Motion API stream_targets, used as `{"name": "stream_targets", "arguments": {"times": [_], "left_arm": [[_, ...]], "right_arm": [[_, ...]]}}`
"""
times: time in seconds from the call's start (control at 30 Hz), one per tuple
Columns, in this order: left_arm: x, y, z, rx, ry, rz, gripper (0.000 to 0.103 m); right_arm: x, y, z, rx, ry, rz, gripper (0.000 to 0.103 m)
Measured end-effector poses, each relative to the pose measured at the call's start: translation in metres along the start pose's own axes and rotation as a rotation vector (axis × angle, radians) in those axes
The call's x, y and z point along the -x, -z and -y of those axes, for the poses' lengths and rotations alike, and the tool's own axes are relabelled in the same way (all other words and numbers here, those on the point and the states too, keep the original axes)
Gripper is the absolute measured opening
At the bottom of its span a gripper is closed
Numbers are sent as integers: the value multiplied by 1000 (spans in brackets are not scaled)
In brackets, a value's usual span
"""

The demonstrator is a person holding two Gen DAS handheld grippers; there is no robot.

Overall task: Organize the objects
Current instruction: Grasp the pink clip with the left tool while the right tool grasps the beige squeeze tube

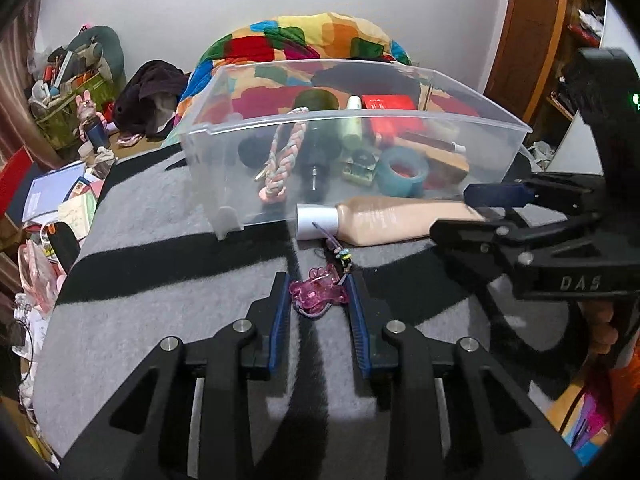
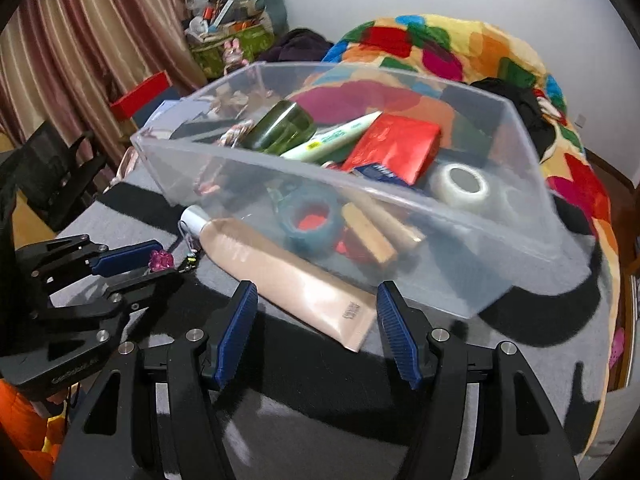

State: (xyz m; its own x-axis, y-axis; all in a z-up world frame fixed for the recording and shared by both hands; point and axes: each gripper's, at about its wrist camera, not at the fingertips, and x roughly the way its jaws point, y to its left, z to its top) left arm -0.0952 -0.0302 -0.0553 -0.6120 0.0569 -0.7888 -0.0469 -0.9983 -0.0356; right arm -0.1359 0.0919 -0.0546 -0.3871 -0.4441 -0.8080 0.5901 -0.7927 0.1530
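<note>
A clear plastic bin [image 1: 400, 120] [image 2: 440, 280] stands on the grey and black blanket and holds several items: rope, tape rolls, a red box, tubes. A beige tube [image 1: 384, 220] [image 2: 288, 280] with a white cap lies on the blanket against the bin's front wall. My left gripper [image 1: 319, 294] [image 2: 156, 264] is closed on a pink transparent charm [image 1: 318, 290] [image 2: 161, 260] with a beaded cord. My right gripper [image 2: 314, 308] [image 1: 472, 212] is open, its blue pads on either side of the tube's flat end.
A multicoloured quilt [image 1: 304, 36] [image 2: 460, 48] is piled behind the bin. Books and clutter [image 1: 60, 196] lie off the blanket's left edge. A green bag of items [image 2: 228, 40] and curtains [image 2: 80, 40] stand at the far left.
</note>
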Motion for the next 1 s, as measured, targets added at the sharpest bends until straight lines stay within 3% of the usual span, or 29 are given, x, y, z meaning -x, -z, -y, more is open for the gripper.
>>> {"name": "stream_targets", "arguments": {"times": [0.23,0.37,0.83,1.0], "left_arm": [[11,6,-24,62,9,6,29],[14,9,-28,68,18,4,29],[31,19,-34,106,38,44,29],[36,17,-35,119,46,65,29]], "right_arm": [[19,20,-22,126,-125,-22,59],[26,17,-28,149,-74,17,59],[-30,-23,-70,233,-15,-74,58],[-25,-20,-74,237,-41,-74,31]]}}
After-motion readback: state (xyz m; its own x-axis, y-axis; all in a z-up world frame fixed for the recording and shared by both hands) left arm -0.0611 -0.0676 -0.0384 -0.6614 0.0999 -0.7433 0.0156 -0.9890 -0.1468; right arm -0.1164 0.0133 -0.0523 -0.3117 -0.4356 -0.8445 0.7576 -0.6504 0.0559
